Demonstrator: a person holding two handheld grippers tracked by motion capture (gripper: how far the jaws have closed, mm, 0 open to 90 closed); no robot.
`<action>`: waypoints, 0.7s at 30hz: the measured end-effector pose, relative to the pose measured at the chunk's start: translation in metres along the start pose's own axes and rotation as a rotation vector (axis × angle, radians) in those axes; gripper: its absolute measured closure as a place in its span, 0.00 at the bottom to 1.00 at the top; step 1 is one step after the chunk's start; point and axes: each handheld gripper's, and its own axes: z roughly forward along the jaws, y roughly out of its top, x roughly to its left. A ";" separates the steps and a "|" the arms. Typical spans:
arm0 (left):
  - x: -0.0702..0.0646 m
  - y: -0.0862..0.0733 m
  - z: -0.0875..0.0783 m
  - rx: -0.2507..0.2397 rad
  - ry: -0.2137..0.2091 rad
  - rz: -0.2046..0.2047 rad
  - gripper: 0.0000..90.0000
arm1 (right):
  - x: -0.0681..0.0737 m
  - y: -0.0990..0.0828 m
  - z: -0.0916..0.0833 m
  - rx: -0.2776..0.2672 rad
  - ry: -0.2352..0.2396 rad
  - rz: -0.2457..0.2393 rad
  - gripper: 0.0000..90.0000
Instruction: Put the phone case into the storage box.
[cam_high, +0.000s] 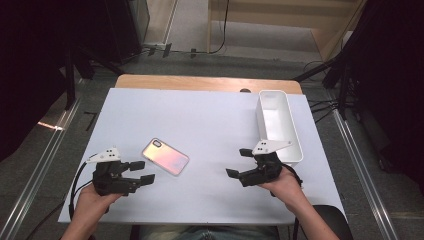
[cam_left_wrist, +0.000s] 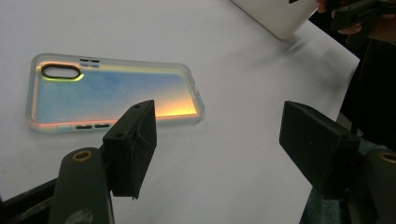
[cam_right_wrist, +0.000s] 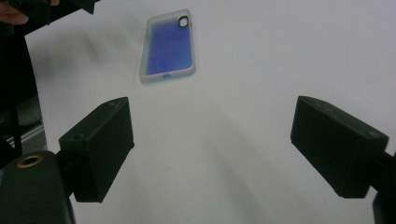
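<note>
Grippers: left hand-held gripper (cam_high: 140, 171) jaws wide, low beside phone case (cam_high: 165, 156) | right hand-held gripper (cam_high: 239, 162) wide, empty

Grey carpeted floor (cam_high: 200, 65) all round, with metal floor rails (cam_high: 45, 165) running along both sides. Wooden table (cam_high: 200, 82) under a white sheet (cam_high: 210, 125). Pale wooden furniture (cam_high: 300, 20) at the far end. Black stands (cam_high: 345, 75) and trailing cables (cam_high: 320, 107) flanking; dark at both edges.
</note>
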 end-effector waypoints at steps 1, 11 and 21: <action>0.000 0.000 0.000 -0.002 0.002 -0.001 0.30 | 0.000 0.002 0.001 -0.004 -0.001 0.004 0.13; 0.002 0.002 0.002 0.002 -0.004 0.002 0.30 | -0.003 0.015 0.011 -0.008 0.002 -0.001 0.13; 0.003 0.004 0.003 -0.005 -0.003 -0.003 0.30 | 0.000 0.030 0.025 -0.001 0.011 -0.001 0.13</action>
